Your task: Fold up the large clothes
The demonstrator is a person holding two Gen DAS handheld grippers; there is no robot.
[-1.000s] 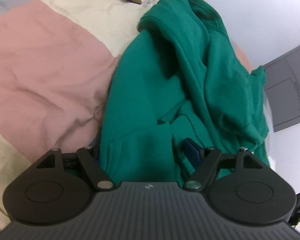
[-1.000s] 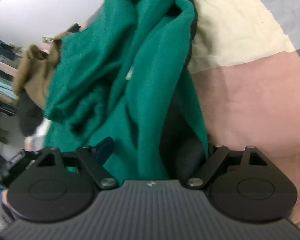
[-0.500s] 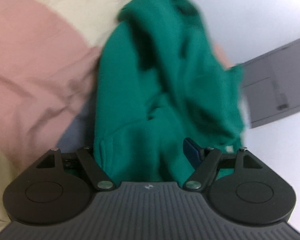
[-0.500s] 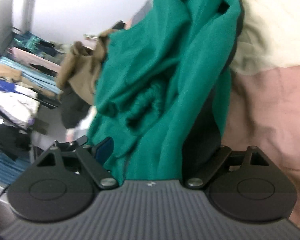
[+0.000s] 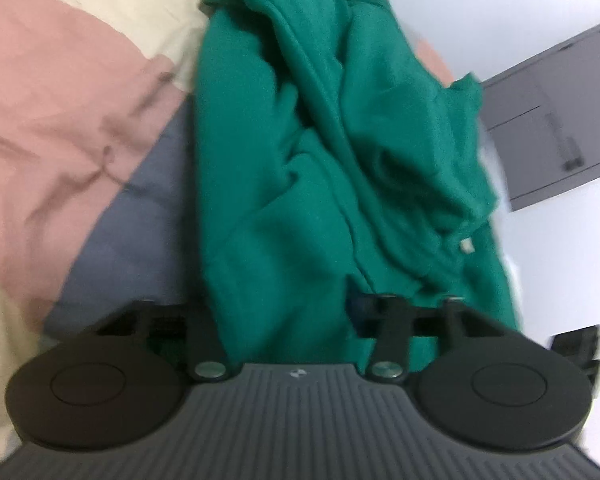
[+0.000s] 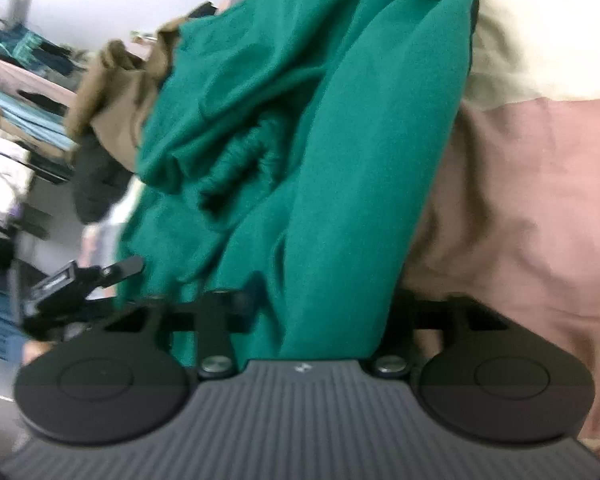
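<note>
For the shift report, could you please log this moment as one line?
left gripper: jaws just closed on bunched green fleece garment | right gripper: same | garment over pink-and-cream patchwork bedspread

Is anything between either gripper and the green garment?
No. The green garment sits bunched directly between the jaws of the left gripper and right gripper, which have just been closing on it.

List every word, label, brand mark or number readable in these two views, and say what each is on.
No readable text in either view.
Small white emblem on the left gripper body: a mark only, no letters legible.
Same emblem on the right gripper body: illegible.
Small pale tag on the green sweatshirt: too blurred to read.
</note>
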